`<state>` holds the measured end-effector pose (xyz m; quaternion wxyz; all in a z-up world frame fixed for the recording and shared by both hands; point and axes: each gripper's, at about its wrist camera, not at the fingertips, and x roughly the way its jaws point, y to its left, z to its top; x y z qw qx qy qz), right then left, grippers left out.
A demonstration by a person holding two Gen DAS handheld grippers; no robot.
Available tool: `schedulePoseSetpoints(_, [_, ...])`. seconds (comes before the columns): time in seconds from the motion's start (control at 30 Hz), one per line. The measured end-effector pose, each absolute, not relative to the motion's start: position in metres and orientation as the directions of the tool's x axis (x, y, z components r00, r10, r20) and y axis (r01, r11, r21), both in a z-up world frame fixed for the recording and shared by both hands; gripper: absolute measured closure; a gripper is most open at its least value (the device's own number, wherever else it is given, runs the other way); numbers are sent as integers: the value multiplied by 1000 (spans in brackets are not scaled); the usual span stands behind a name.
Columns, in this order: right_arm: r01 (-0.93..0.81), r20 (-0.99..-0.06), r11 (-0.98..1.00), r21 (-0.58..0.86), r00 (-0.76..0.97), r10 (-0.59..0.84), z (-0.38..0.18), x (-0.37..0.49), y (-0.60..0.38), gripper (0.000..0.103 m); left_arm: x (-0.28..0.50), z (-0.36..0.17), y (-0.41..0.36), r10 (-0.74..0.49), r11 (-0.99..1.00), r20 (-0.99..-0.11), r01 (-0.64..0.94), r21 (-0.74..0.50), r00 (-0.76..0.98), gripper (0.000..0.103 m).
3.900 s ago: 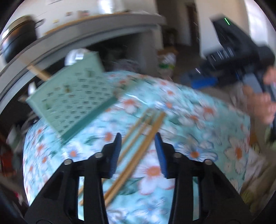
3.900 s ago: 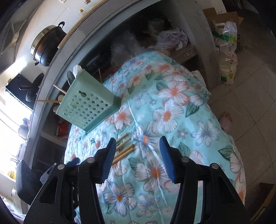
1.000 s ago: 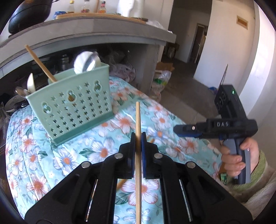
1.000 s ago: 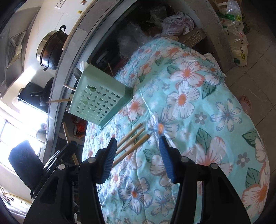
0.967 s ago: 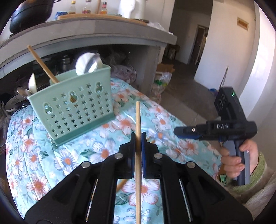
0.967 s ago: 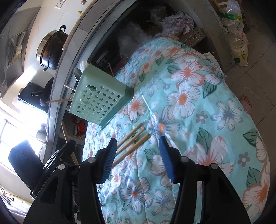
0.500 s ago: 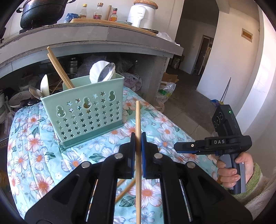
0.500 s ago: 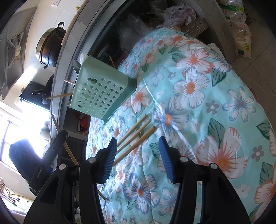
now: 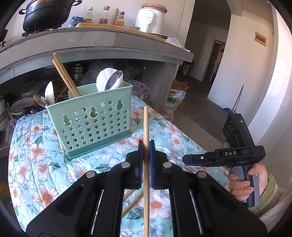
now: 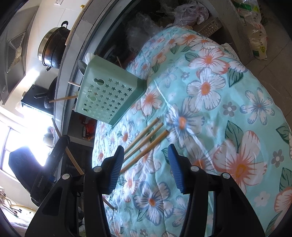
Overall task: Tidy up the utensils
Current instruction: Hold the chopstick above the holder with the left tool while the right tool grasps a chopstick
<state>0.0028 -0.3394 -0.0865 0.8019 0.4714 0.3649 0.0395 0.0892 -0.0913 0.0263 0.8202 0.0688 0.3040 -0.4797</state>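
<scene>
On the floral cloth [image 9: 32, 145] at the left of the left wrist view stands a mint green utensil basket [image 9: 91, 120] pierced with star and gourd-shaped holes. Two wooden chopsticks [image 9: 63, 76] lean out of its left compartment, spoons [image 9: 49, 93] poke up at its left edge, and a metal ladle [image 9: 114, 80] with a white scalloped spoon behind it rises from the right end; their lower parts are hidden by the basket wall. Behind, on the concrete counter [image 9: 109, 40], sit a black pot [image 9: 47, 12], bottles whose labels are too small to read, and a white appliance [image 9: 150, 17] with faint, illegible lettering.

At centre, the left gripper [image 9: 145, 147] is clamped tight on a single chopstick [image 9: 146, 125], which stands nearly upright between the blue pads, its lower end cut off by the frame edge. More chopsticks lie on the cloth beneath, mostly hidden by the gripper body.

To the right, a hand [image 9: 242, 182] in a green cuff holds the right gripper, whose body reads "DAS" [image 9: 230, 153].

From the right wrist view, the left gripper's body at far left bears pale writing, hard to make out, perhaps "GenRobot.AI" [image 10: 40, 181]. Three loose chopsticks [image 10: 146, 140] lie side by side on the cloth near the basket's base. The right gripper [image 10: 144, 164] hovers with jaws about half apart, holding nothing.
</scene>
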Motion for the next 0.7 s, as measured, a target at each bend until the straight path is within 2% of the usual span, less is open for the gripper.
schedulePoseSetpoints(0.37, [324,-543,475,818,708,451,-111,4,-339,64,85,38,-81,-761,533,-530,826,-183,374,98])
schedulePoseSetpoints(0.7, [350,-515,395,849,715,473,-133,34,-333,66,87,35,-75,-768,531,-524,823,-201,368,98])
